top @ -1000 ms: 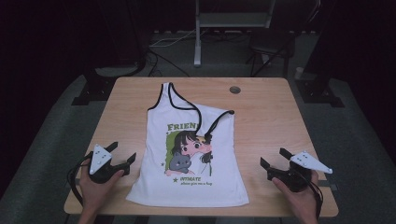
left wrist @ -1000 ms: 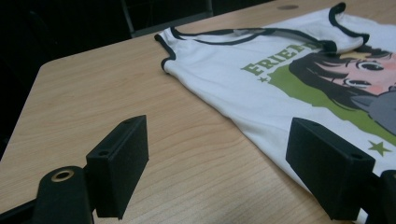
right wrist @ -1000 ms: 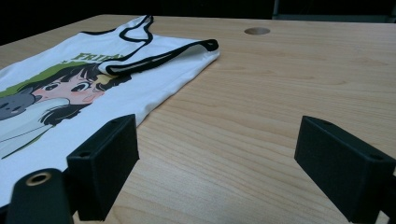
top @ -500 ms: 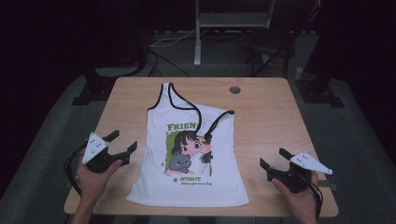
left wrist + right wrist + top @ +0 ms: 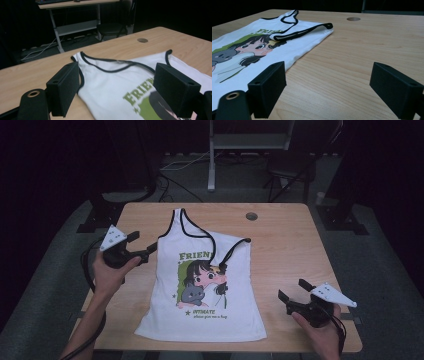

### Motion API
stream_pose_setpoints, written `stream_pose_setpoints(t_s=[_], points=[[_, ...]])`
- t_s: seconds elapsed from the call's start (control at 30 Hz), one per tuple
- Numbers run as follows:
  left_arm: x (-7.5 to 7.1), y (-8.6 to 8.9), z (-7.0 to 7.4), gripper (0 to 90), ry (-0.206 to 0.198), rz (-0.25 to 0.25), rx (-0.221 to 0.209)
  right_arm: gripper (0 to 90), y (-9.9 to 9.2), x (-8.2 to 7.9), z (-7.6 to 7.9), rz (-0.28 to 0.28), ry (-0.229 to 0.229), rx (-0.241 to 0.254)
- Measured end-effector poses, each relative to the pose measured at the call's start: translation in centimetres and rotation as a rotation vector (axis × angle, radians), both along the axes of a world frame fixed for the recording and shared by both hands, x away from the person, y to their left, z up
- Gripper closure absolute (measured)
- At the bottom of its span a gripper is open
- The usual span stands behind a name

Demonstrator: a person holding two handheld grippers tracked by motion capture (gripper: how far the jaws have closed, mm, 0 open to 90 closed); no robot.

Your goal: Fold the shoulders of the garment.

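A white tank top (image 5: 200, 290) with black trim, a cartoon girl print and green "FRIEND" lettering lies flat on the wooden table (image 5: 280, 240). Its right shoulder strap (image 5: 227, 254) is folded down over the print. My left gripper (image 5: 142, 245) hovers open at the shirt's left edge, near the armhole. In the left gripper view the neckline (image 5: 107, 66) lies between the spread jaws. My right gripper (image 5: 292, 290) rests open near the table's front right, apart from the shirt (image 5: 257, 47).
A round cable hole (image 5: 251, 216) sits in the table's far right part. Behind the table stand a desk frame (image 5: 212, 160) and a chair (image 5: 290, 165) in the dark. Bare wood lies to the shirt's right.
My left gripper has risen and moved forward along the shirt's left side, from the hem area to the armhole. The right gripper has stayed put.
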State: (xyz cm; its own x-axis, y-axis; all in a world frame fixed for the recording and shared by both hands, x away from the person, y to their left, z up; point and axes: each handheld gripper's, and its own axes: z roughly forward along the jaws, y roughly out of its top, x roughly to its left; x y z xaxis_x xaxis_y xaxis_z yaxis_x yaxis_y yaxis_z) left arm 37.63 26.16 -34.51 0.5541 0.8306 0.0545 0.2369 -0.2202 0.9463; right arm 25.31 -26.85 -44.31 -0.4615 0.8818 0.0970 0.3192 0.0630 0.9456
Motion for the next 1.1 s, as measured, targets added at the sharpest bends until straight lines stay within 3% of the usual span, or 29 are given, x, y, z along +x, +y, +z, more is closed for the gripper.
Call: stream_pose_setpoints(t_s=[0.3, 0.57, 0.8, 1.1], points=[[5.2, -1.7, 0.4, 21.0, 0.055, 0.023, 0.02, 13.0, -0.1, -0.1, 0.0, 0.01, -0.005, 0.006], [9.5, -3.2, -0.3, 21.0, 0.123, 0.017, 0.024, 13.0, -0.1, 0.0, 0.0, 0.012, -0.004, 0.011], [11.7, -3.6, -0.4, 21.0, 0.139, 0.025, 0.048, 13.0, -0.1, 0.0, 0.0, 0.013, -0.005, 0.012], [15.0, -3.8, -0.7, 21.0, 0.174, 0.06, 0.032, 13.0, -0.1, 0.0, 0.0, 0.013, -0.005, 0.012]])
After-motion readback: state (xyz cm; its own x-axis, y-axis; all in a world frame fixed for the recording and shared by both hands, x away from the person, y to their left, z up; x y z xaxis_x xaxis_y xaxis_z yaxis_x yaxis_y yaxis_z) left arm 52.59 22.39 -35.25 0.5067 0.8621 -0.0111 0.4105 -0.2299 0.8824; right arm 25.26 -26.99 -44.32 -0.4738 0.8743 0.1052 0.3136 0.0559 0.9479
